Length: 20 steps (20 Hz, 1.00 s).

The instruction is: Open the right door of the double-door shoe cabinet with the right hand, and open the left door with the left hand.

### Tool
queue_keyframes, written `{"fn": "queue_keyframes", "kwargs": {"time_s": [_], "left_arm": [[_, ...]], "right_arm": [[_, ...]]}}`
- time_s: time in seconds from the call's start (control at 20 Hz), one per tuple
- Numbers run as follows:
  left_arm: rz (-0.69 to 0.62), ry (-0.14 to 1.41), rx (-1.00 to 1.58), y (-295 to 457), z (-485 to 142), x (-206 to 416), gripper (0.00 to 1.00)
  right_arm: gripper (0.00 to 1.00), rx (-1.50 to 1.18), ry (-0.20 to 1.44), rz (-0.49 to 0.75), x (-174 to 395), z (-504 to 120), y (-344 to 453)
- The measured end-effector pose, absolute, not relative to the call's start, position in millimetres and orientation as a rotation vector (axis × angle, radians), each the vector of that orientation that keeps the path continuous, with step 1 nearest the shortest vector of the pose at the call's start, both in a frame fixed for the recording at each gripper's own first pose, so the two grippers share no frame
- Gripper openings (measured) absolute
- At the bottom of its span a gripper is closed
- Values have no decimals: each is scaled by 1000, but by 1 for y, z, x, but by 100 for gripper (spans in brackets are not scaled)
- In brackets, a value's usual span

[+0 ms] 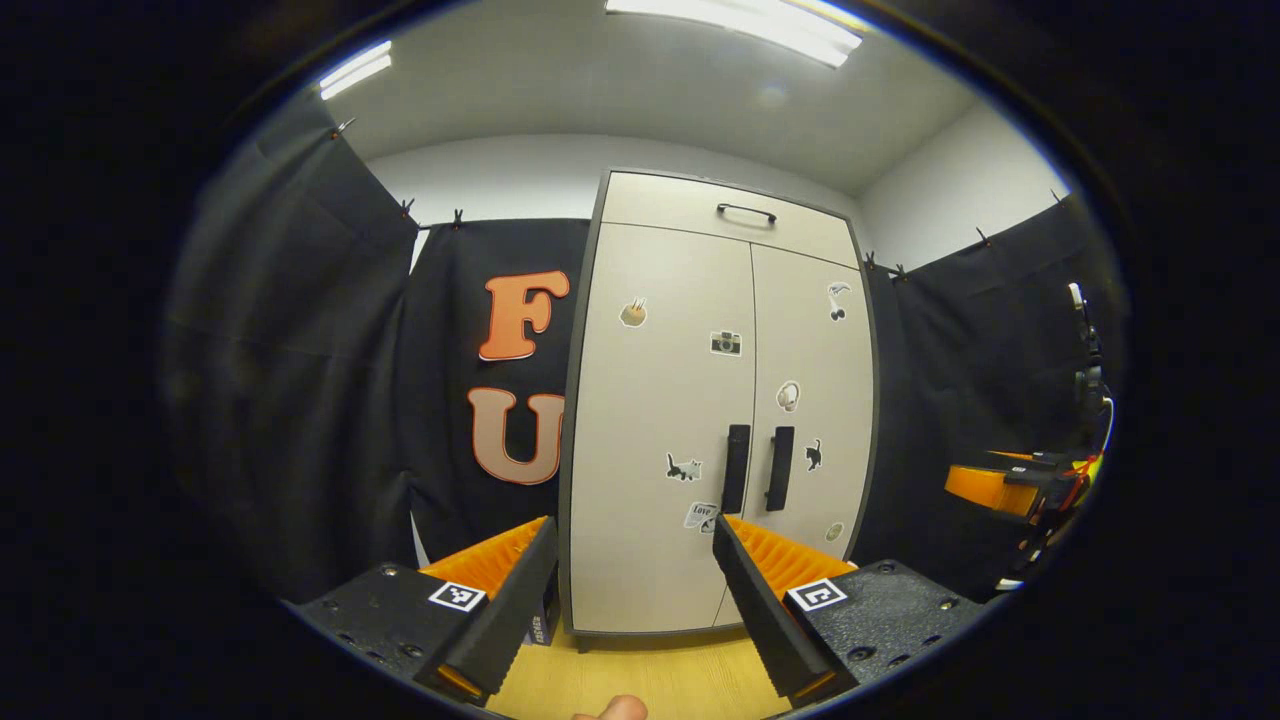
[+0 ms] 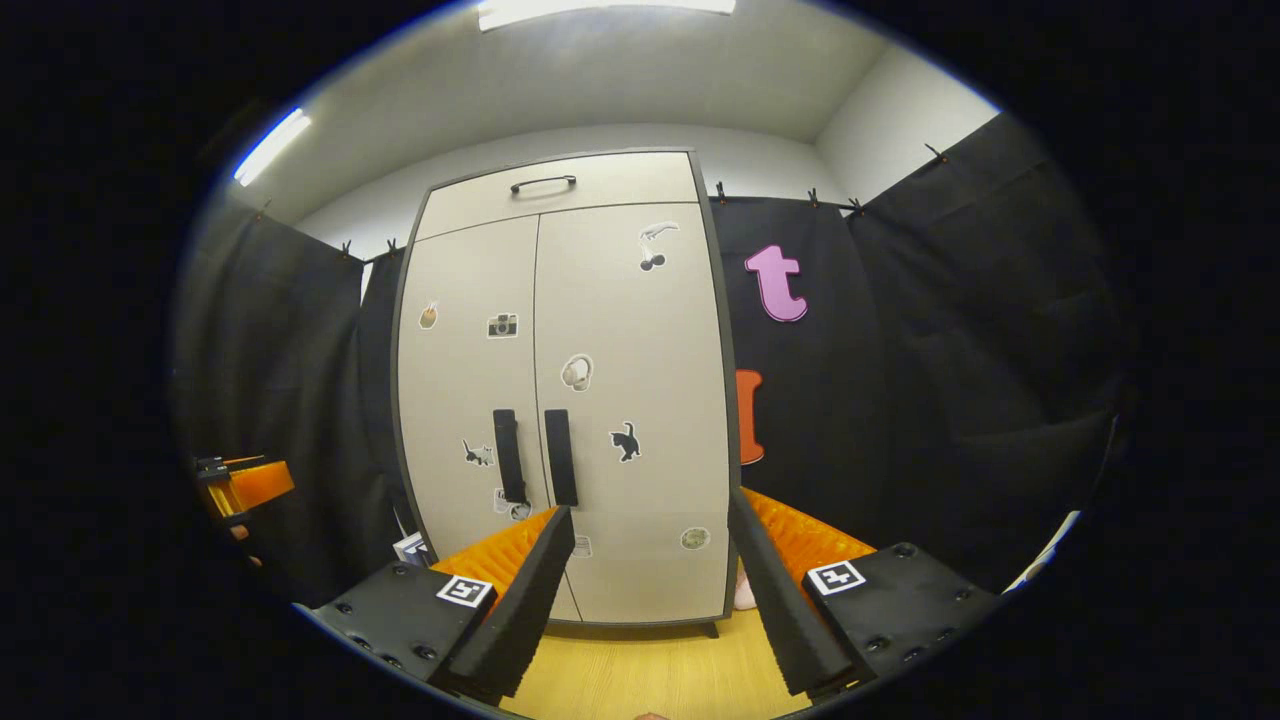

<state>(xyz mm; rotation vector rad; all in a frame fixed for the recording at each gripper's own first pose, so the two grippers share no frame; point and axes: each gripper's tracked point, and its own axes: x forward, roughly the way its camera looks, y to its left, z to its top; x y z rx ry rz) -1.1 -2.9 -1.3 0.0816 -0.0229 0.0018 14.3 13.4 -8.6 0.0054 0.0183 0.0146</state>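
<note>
In the right gripper view the shoe cabinet [image 2: 570, 400] stands upright at the centre against the black cloth wall [image 2: 950, 380], both doors shut. The left door [image 2: 465, 400] and right door [image 2: 635, 400] meet at a thin seam, and two black vertical handles sit just beside it: the left handle [image 2: 510, 456] and the right handle [image 2: 561, 457]. Small stickers dot both doors. A drawer front with a dark handle [image 2: 543, 183] runs across the top. At six o'clock the right claw [image 2: 652, 590] hangs with its fingers spread wide, well apart from the cabinet, above the wooden floor [image 2: 640, 670]. At nine o'clock the other claw [image 2: 240, 485] shows, orange and black.
</note>
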Motion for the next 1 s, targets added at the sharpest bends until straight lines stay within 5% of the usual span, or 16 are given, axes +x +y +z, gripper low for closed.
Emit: {"fn": "queue_keyframes", "kwargs": {"time_s": [0.1,0.25,0.35,0.5,1.0], "left_arm": [[-18,-5,76,-6,-6,-2,94],[-33,6,69,-6,-10,-3,94],[-23,3,75,-1,-9,-4,92],[-31,14,64,-1,-13,-4,94],[-54,22,15,9,-30,5,95]], "right_arm": [[92,20,38,30,23,-16,22],[99,33,60,63,40,-24,37],[92,26,57,83,56,-26,47],[98,24,71,94,87,-32,55],[98,40,111,117,166,-63,106]]}}
